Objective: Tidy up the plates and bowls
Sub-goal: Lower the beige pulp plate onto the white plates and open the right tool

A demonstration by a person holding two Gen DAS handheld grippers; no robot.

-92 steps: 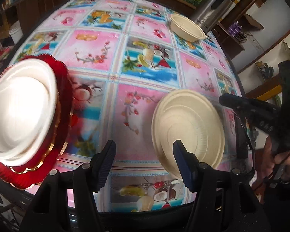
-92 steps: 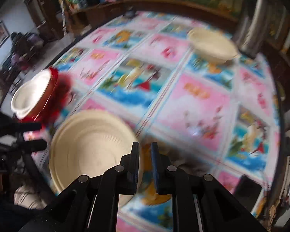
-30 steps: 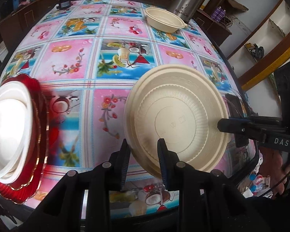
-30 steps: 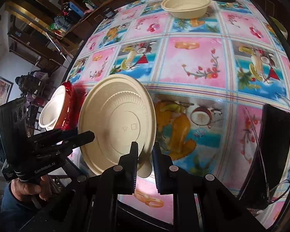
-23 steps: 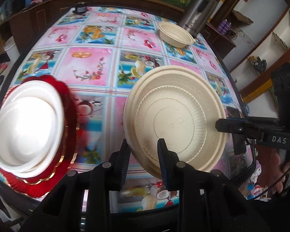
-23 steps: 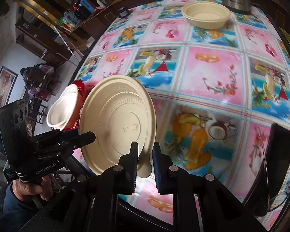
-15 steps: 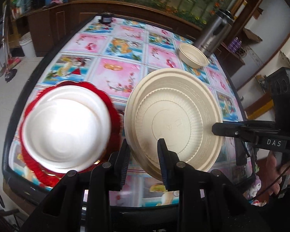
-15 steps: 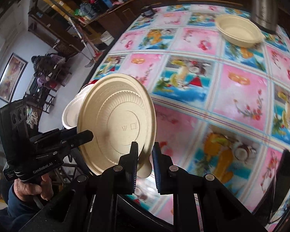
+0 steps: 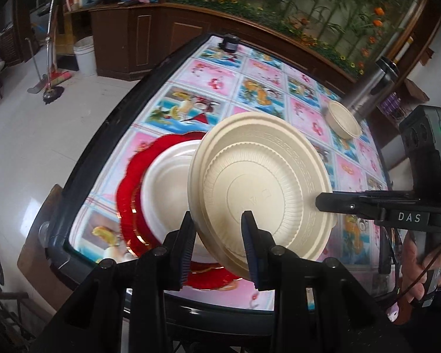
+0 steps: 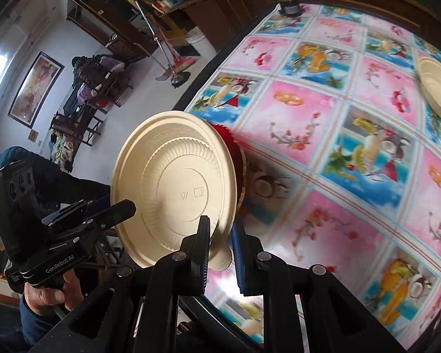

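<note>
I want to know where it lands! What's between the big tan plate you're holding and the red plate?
The white plate, resting on the red plate, lies behind the lifted tan plate; the left wrist view shows this.

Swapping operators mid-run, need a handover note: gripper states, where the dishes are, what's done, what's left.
Left gripper: shut on the beige plate, at its near rim.
Right gripper: shut on the same plate, at its tab on the opposite rim.
The plate is in the air, tilted, underside to both cameras, in front of the stack: white plate on red plate at the table's near-left corner.
Beige bowl sits far right by the steel flask.
Left: set the beige plate on the stack, then probably the bowl.
</note>
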